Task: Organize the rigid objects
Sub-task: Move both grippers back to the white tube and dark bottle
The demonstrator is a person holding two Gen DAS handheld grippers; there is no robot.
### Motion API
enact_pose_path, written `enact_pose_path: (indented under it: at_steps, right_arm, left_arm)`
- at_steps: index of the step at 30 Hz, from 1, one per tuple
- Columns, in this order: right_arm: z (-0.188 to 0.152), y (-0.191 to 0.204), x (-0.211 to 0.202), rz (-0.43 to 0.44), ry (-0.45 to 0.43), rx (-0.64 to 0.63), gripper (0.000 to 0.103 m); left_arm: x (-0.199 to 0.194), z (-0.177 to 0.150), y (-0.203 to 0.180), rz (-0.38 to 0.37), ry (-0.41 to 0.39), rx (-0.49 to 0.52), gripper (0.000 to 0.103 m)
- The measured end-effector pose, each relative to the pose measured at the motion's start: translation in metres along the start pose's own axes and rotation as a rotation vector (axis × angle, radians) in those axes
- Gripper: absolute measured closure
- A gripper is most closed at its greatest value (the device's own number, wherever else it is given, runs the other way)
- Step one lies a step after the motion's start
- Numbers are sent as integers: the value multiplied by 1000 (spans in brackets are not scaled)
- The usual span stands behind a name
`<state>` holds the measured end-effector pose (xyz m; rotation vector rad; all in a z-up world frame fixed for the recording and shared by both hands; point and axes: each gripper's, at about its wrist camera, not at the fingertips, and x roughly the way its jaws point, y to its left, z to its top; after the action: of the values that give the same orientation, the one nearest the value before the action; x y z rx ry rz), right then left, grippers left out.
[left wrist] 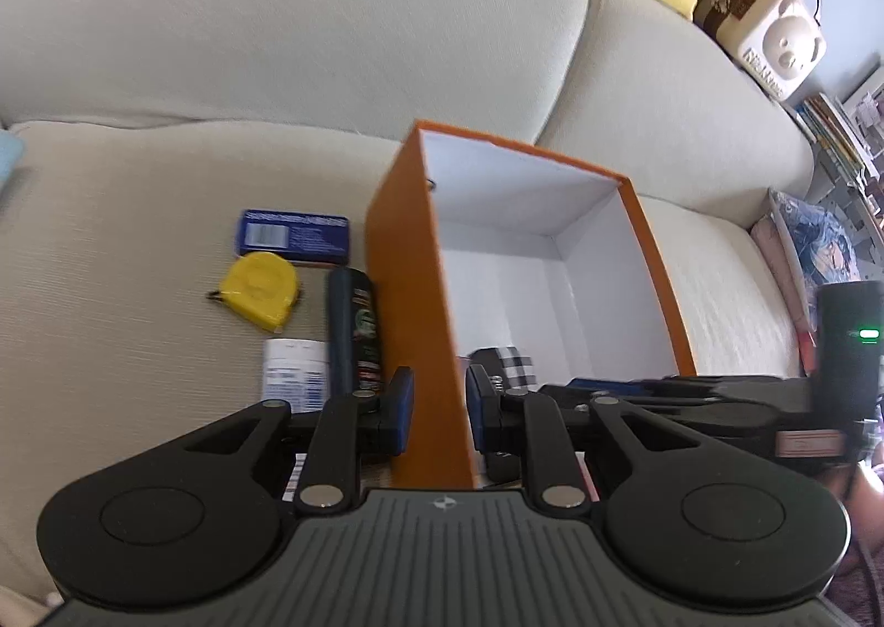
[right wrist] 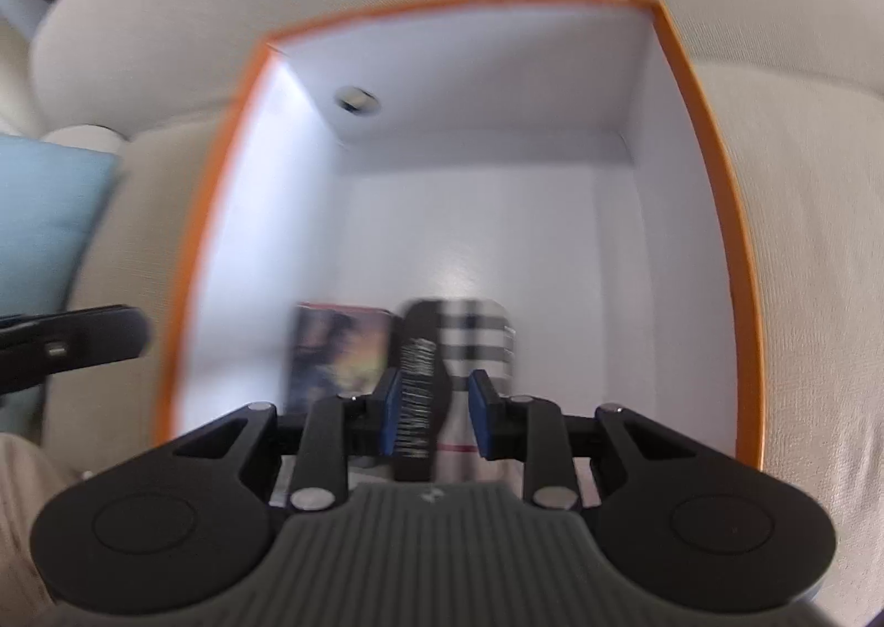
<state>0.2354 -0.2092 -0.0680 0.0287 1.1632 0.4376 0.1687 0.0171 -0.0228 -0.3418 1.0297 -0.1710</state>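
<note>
Orange cardboard box [left wrist: 411,295], white inside, sits on your ribbed cream sofa [left wrist: 138,262]; your left gripper [left wrist: 439,409] straddles its wall, parted. Right view: your right gripper [right wrist: 433,417] hangs open over a plaid case [right wrist: 475,334] inside.

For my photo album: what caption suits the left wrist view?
Left gripper straddling the orange box wall on a sofa, tape measure beside it.

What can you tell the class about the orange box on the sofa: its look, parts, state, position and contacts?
The orange cardboard-looking box is rectangular, white inside, lidless and upright on the cream fabric sofa. A small round hole pierces its far wall. The left gripper straddles its near left wall, one finger either side; contact is unclear. Inside lie a checked black-and-white item and a dark picture-covered case.
</note>
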Motion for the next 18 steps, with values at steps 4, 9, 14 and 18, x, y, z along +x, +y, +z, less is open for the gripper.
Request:
enact_pose_path:
  at_steps: [4,9,14,18]
  right_arm:
    - [-1,42,-26,57,-86,-68,74]
    - [1,86,-44,160,-151,-146,74]
    - [-1,133,-24,165,-119,-237,75]
    - [-5,155,-9,105,-96,-324,75]
  left_arm:
    - [-21,-6,25,34,-28,-24,81]
    - [-34,-16,60,61,-30,-76,82]
    - [-23,-23,80,38,-4,-100,81]
    - [-4,-25,86,5,15,-74,81]
